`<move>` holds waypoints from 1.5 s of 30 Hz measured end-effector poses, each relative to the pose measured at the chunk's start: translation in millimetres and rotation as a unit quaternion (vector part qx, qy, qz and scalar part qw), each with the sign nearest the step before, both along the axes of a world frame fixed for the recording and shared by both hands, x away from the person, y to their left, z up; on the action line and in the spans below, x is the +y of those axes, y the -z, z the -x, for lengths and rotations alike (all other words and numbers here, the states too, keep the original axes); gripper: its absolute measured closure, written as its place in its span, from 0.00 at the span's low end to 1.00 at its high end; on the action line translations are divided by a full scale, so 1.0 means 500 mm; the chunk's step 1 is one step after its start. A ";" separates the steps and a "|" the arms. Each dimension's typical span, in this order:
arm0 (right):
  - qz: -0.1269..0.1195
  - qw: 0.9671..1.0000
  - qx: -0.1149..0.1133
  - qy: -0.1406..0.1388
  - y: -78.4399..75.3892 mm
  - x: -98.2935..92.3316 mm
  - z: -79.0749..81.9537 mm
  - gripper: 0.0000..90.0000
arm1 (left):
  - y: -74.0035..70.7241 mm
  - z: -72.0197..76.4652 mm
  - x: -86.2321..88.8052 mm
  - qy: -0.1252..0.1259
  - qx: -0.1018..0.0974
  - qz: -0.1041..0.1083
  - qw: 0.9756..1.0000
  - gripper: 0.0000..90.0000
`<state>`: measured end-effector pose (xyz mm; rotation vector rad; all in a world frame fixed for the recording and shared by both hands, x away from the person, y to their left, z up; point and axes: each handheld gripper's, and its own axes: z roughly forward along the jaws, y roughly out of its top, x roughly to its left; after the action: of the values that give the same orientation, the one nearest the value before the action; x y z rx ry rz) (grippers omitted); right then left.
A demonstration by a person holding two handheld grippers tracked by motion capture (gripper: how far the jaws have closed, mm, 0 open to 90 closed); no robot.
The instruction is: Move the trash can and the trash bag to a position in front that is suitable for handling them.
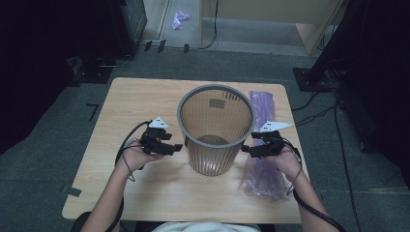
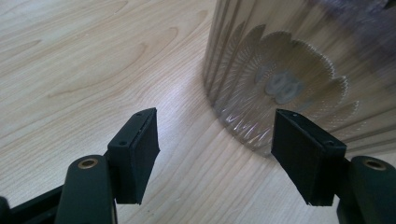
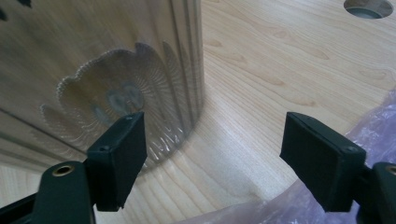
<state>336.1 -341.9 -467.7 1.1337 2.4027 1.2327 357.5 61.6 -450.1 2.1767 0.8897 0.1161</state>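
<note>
One translucent ribbed bin (image 1: 215,130) stands upright at mid-table, grey rim up, nothing visible inside. One purple plastic bag (image 1: 263,169) lies flat just right of it, running from the table's far edge to the near edge, and looks to touch or nearly touch the bin's base. One wooden table (image 1: 145,96).

Two grippers flank the bin low down. Left gripper (image 1: 175,148): jaws wide apart, nothing between the pads, bin wall just ahead, apart from the pads in the left gripper view. Right gripper (image 1: 245,151): jaws open and empty, hovering over the bag's edge; the right gripper view shows the bag under its right pad (image 3: 322,161).

Judgement: step looks like a pre-grasp, probably lining the bin with the bag. Next move calls for the right gripper to drop onto the film and pinch a single layer, the left to steady the bin.
</note>
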 end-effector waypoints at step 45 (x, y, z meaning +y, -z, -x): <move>0.003 1.000 -0.011 0.006 -0.011 0.041 0.020 0.33 | -0.041 0.009 0.028 -0.010 0.011 0.022 1.000 0.41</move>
<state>326.2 -321.6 -462.2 1.1250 2.3783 1.2270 352.8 75.5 -429.7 2.1327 0.9182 0.0814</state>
